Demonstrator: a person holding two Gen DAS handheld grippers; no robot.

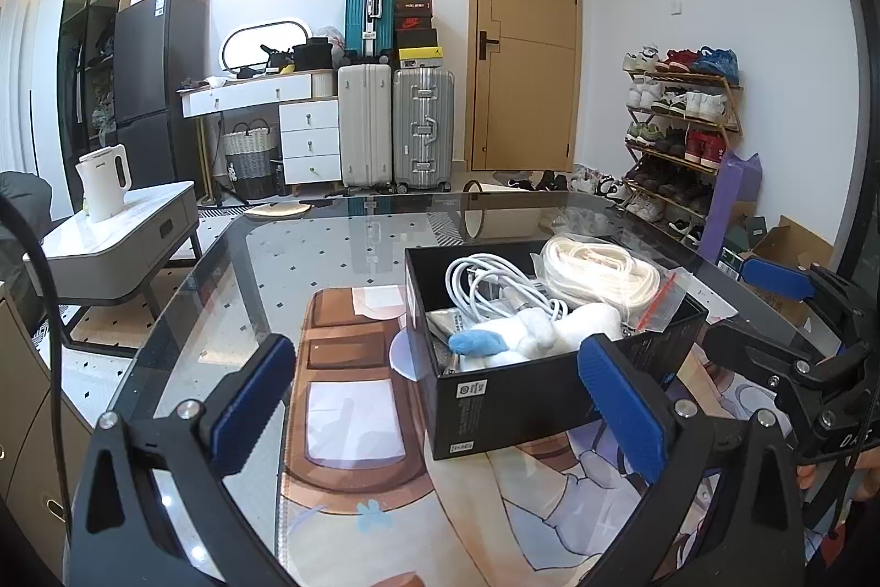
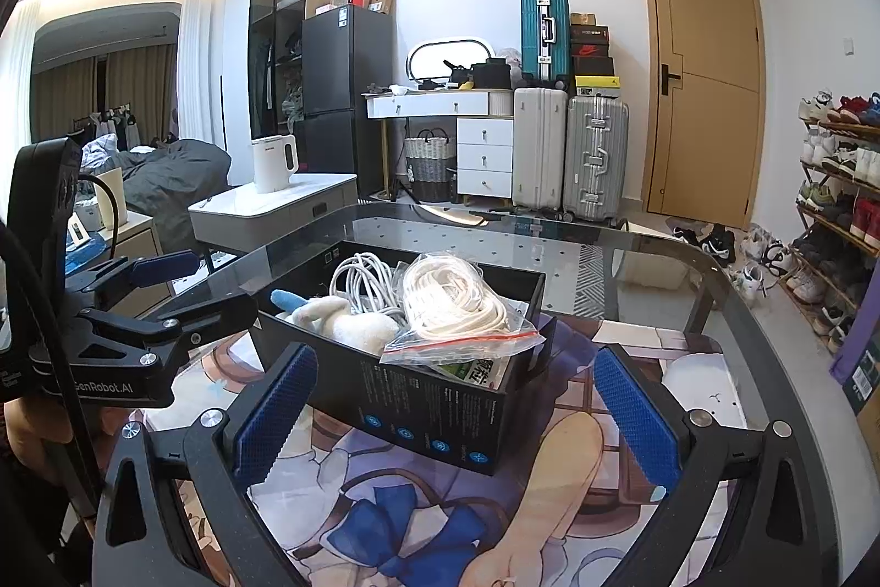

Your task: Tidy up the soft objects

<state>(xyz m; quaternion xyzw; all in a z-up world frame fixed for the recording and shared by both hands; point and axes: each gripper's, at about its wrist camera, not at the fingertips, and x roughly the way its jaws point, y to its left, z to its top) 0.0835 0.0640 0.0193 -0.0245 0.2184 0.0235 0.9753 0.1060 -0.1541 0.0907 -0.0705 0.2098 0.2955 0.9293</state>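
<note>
My glass table (image 1: 231, 268), dark rounded rim, a printed cartoon mat (image 1: 352, 422) flat across it, my black box (image 1: 528, 411) sitting on the mat, a white round piece (image 2: 698, 383) beside it

Lived-in home: suitcases (image 1: 423, 127), shoe rack (image 1: 682, 130), fridge (image 2: 346, 75).

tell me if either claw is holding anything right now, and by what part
Nothing is held. The left claw and the right claw are both open with empty space between their pads, in front of the black box that contains the soft items.
</note>
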